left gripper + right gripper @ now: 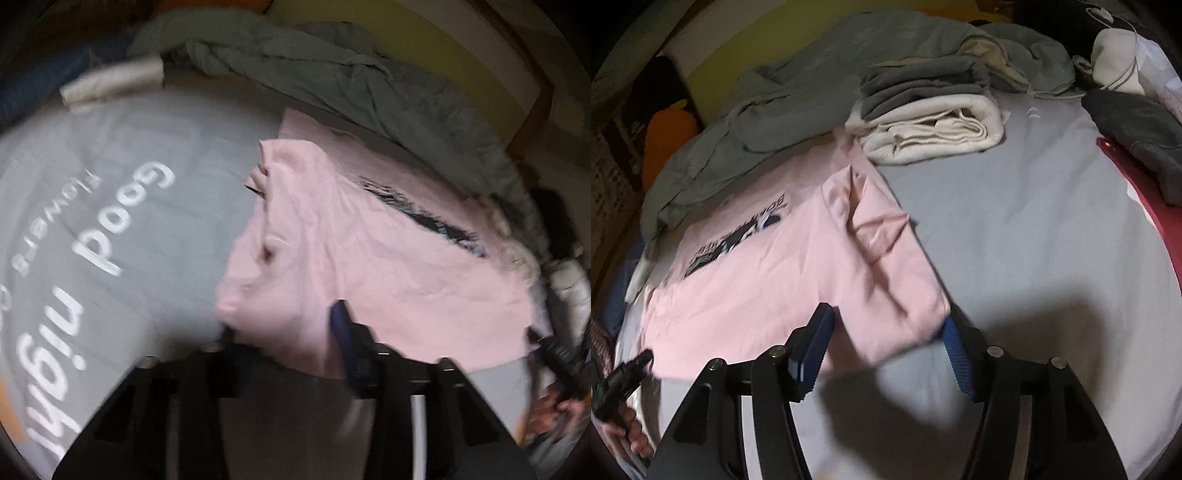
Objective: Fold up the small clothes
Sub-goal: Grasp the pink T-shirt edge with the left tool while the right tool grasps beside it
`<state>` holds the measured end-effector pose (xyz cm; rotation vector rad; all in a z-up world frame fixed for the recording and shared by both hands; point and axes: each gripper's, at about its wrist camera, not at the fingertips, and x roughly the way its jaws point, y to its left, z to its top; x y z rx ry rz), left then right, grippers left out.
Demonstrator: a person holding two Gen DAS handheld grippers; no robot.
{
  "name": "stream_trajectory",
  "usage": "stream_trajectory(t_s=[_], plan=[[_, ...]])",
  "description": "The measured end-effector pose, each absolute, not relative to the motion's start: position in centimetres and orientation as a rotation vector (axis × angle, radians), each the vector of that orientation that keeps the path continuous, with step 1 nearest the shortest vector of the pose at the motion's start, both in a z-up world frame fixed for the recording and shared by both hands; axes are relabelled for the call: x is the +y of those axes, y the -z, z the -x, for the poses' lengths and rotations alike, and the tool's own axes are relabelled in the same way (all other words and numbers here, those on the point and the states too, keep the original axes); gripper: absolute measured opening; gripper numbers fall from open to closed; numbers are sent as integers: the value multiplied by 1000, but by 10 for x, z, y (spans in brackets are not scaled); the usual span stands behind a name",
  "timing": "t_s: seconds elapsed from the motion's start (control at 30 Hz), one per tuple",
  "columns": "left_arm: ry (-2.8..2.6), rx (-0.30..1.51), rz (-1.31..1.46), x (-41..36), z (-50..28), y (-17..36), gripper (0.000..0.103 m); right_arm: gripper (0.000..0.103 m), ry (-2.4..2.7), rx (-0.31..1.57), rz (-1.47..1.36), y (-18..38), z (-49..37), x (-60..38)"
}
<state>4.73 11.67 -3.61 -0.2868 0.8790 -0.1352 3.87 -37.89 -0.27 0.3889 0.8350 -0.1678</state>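
Pink shirt (798, 280) flat on grey sheet (1015, 229); folded stack (931, 125) behind; right claw (886, 336) agape, left claw (288, 332) unclear

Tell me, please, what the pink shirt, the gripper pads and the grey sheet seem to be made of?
Pink shirt: thin matte knit, likely cotton jersey; it creases softly and carries a dark print.
Gripper pads: blue, ridged, probably rubber or soft plastic, on black hard-plastic fingers.
Grey sheet: smooth matte woven cloth, perhaps cotton; it lies flat with white lettering printed on it in the left wrist view.

L gripper's left fingers (236, 343) hidden under pink shirt (369, 258); blurred.
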Motion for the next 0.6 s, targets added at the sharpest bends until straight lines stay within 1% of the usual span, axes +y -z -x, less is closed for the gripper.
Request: stream_trajectory(t_s=[0.03,0.07,0.1,0.17,0.23,0.33,0.47,0.6], plan=[[124,873,287,118,-46,37,16,32,175,831,-370,2,-42,-377],[135,870,315,121,-46,37,8,19,164,826,-356,2,-45,-374],[129,862,341,125,-44,36,7,9,115,831,-370,2,-48,-371],[93,783,354,127,-33,23,6,8,155,804,-334,-2,-45,-366],[88,688,308,122,-17,2,6,7,170,750,-287,-14,-36,-359],[83,649,294,121,3,-20,5,7,147,695,-309,-37,-13,-357],[86,672,319,139,28,-31,5,7,123,665,-330,-62,35,-356],[86,754,418,160,42,-29,5,7,84,703,-421,-64,83,-357]])
